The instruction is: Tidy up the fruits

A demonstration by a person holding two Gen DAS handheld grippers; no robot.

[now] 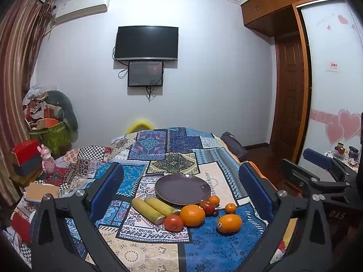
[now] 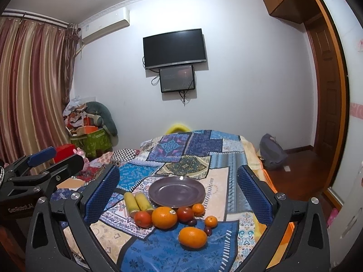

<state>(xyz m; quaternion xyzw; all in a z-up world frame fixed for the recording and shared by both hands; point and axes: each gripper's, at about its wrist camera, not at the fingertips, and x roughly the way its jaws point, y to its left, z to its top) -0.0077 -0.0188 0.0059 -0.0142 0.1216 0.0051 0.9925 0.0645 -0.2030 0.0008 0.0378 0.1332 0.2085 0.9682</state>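
An empty dark purple plate (image 1: 182,189) (image 2: 177,191) lies on a patchwork cloth. In front of it lie two yellow corn pieces (image 1: 152,206) (image 2: 138,201), a big orange (image 1: 192,215) (image 2: 164,217), a second orange (image 1: 229,223) (image 2: 192,237), a tomato (image 1: 173,223) (image 2: 142,219), a red apple (image 1: 207,206) (image 2: 185,213), two small tangerines (image 1: 230,208) (image 2: 211,221) and small dark fruits (image 2: 208,230). My left gripper (image 1: 181,192) is open and empty, above and short of the fruits. My right gripper (image 2: 178,192) is open and empty, likewise held back.
The patchwork cloth (image 1: 172,156) covers a raised surface that drops off at the right to a wooden floor (image 2: 301,176). Boxes and clutter (image 1: 45,131) stand at the left. A grey bag (image 2: 272,151) lies on the floor. A TV (image 1: 146,43) hangs on the far wall.
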